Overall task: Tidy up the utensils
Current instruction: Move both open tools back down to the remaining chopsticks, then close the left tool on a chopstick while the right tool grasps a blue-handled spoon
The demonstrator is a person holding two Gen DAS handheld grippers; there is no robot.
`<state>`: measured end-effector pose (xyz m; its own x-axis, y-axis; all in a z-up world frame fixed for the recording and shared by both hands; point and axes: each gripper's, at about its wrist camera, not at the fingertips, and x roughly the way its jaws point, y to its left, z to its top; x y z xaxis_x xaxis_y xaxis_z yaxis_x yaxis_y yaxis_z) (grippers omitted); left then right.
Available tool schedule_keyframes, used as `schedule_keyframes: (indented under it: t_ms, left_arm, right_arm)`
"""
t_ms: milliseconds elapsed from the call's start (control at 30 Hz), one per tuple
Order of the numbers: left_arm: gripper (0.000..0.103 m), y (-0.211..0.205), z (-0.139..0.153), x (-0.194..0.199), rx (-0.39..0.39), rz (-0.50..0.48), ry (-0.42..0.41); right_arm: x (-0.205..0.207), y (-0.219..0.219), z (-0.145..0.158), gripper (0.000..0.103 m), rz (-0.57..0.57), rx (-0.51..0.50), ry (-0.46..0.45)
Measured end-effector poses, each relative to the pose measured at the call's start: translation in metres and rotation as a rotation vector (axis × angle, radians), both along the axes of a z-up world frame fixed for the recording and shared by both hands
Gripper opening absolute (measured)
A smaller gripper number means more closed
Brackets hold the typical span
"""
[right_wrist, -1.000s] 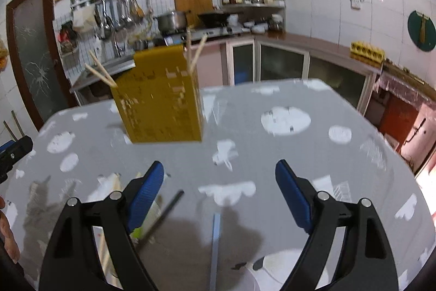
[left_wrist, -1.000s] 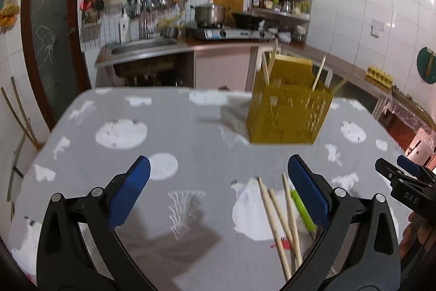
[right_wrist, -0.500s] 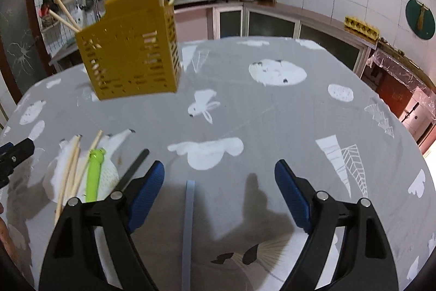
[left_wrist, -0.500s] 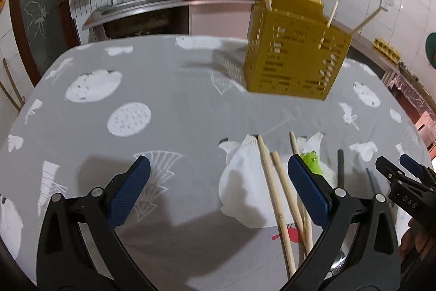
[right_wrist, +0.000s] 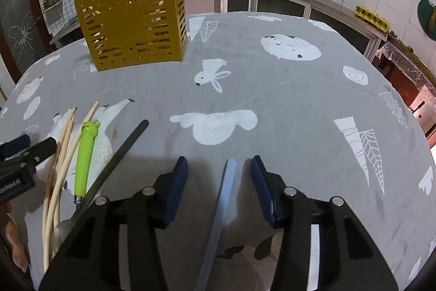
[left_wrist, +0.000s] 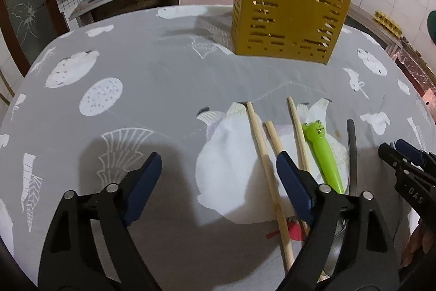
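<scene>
While the right gripper (right_wrist: 219,179) is closing its jaws astride the thin pale-blue flat handle (right_wrist: 222,198) without pressing it yet, a glancing pinch could skid that thin strip across the grey patterned tablecloth (right_wrist: 286,105). That handle lies on the near side of the perforated yellow plastic utensil basket (right_wrist: 130,21), well apart from it. Nearer the basket's left, 3 wooden chopsticks (left_wrist: 261,149) and a green frog-headed utensil (left_wrist: 323,152) lie bunched. The left gripper (left_wrist: 218,176), also closing on nothing, has a pad overlapping them and may scatter them.
</scene>
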<state>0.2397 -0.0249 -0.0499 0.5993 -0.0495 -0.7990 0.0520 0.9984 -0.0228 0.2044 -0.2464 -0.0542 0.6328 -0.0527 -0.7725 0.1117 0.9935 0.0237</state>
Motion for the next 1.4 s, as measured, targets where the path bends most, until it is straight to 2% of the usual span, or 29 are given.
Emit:
schedule_keyframes:
  t_ms: [133,200,300,467,567,700,900,1233,1400]
  left_arm:
    - [0.076,-0.006,-0.006,0.005,0.012,-0.003,0.024]
    - [0.075,-0.007,-0.006,0.007,0.013,0.001,0.021]
    - [0.066,-0.01,-0.005,0.013,0.002,0.004,0.027]
    - [0.046,-0.016,-0.003,0.027,-0.021,0.005,0.046]
    - [0.039,-0.017,-0.002,0.037,-0.031,0.016,0.06]
    - [0.027,-0.016,-0.001,0.046,-0.042,0.023,0.075]
    - [0.005,-0.012,0.001,0.049,-0.073,0.006,0.078]
    - [0.005,-0.004,0.011,0.034,-0.055,0.021,0.014]
    - [0.005,0.0,0.042,0.013,-0.038,0.0,-0.097]
  right_arm:
    - [0.0,-0.002,0.001,0.045,-0.003,0.012,0.001]
    - [0.0,-0.004,0.001,0.041,-0.003,0.015,0.006]
    - [0.001,-0.006,0.003,0.034,-0.009,0.031,0.016]
    - [0.007,-0.008,0.004,0.025,-0.012,0.065,0.038]
    - [0.014,-0.011,0.002,0.021,-0.022,0.086,0.056]
    - [0.018,-0.013,0.003,0.008,-0.026,0.113,0.066]
    - [0.016,-0.014,0.005,0.008,-0.026,0.133,0.046]
    - [0.007,-0.008,0.028,0.008,-0.009,0.123,-0.072]
    - [-0.003,-0.005,0.049,0.007,0.009,0.12,-0.158]
